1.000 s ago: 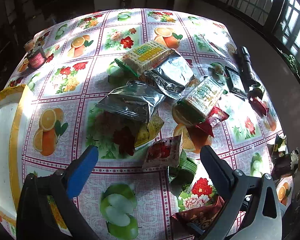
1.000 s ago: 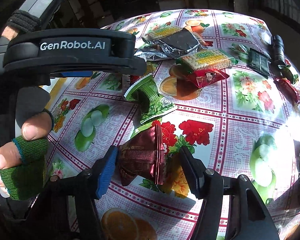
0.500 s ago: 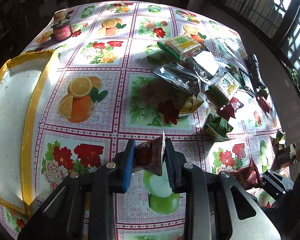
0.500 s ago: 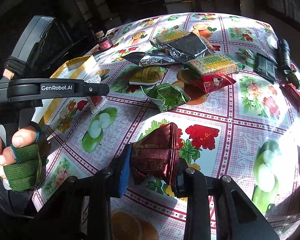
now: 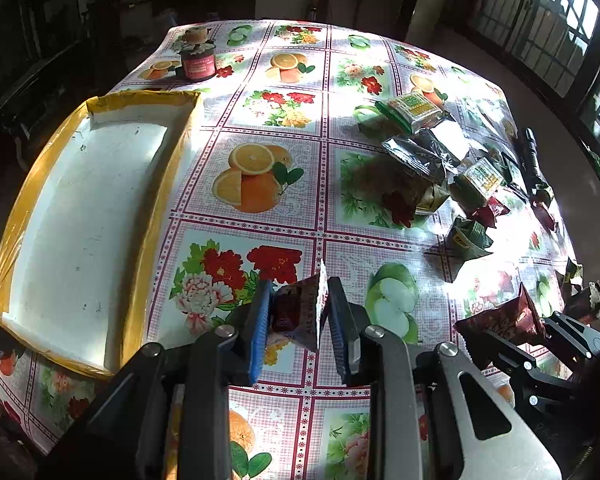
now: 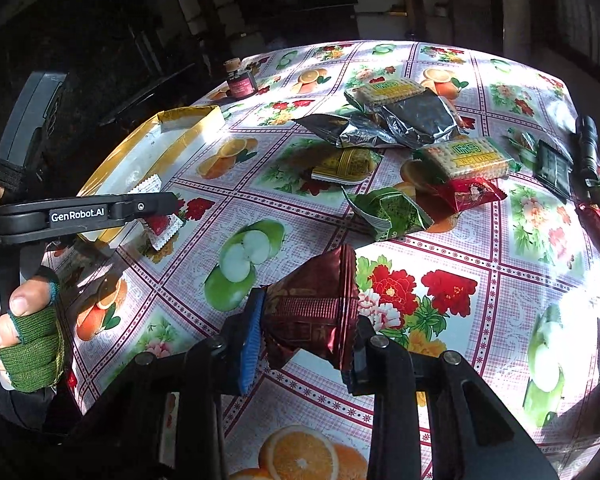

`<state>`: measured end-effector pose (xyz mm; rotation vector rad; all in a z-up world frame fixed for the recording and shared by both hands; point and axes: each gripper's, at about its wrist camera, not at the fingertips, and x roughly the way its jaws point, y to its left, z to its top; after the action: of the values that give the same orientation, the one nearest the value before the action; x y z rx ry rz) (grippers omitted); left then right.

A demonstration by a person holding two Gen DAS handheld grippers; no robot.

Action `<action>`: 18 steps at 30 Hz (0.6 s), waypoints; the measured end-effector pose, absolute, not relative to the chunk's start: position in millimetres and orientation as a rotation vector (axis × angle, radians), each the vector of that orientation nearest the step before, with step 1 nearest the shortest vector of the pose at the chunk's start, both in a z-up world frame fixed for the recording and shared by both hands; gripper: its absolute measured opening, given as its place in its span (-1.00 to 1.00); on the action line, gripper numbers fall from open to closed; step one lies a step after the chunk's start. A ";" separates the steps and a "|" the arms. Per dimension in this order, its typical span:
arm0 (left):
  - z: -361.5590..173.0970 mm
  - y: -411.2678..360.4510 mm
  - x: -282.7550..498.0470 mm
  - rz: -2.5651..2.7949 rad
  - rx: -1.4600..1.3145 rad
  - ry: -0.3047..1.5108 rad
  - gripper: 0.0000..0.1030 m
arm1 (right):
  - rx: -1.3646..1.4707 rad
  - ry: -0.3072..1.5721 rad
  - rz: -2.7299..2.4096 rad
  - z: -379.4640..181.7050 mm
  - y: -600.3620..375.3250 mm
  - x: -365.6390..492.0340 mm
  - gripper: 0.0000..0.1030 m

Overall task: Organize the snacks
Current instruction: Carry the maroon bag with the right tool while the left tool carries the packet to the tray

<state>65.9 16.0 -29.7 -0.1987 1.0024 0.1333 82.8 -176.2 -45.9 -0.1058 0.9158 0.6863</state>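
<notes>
Left gripper (image 5: pixel 296 320) clamps 1 small red snack packet (image 5: pixel 300 314) above the tablecloth (image 5: pixel 260 120), near the yellow-rimmed tray (image 5: pixel 156 208). Right gripper (image 6: pixel 304 344) pinches a dark-red foil packet (image 6: pixel 316 304) – lifted too (fingerless green glove (image 6: pixel 28 352) at left). Other snacks (image 6: pixel 400 132) piled w/ a torch (image 6: pixel 588 148) beyond.

Left tool (image 5: pixel 296 316) now clamped on red-white snack packet (image 5: pixel 300 312), lifted off worktop (image 5: pixel 320 184), carried toward tray (image 5: pixel 88 208) at 9 o'clock, right tool (image 6: pixel 306 320) closed on maroon packet (image 6: pixel 316 308).
</notes>
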 end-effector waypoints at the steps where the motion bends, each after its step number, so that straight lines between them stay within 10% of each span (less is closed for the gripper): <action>1: -26.8 17.3 62.7 0.140 -0.191 0.993 -0.44 | -0.120 0.908 0.685 -43.8 -172.2 82.5 -0.37; 18: 9.2 73.5 14.6 0.279 -0.228 0.882 -0.46 | -0.353 0.814 0.746 -25.3 -90.9 67.7 -0.37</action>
<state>14.6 73.5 9.2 -0.2276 0.8823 0.2793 67.7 -90.9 -25.3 -0.3533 0.8138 0.7455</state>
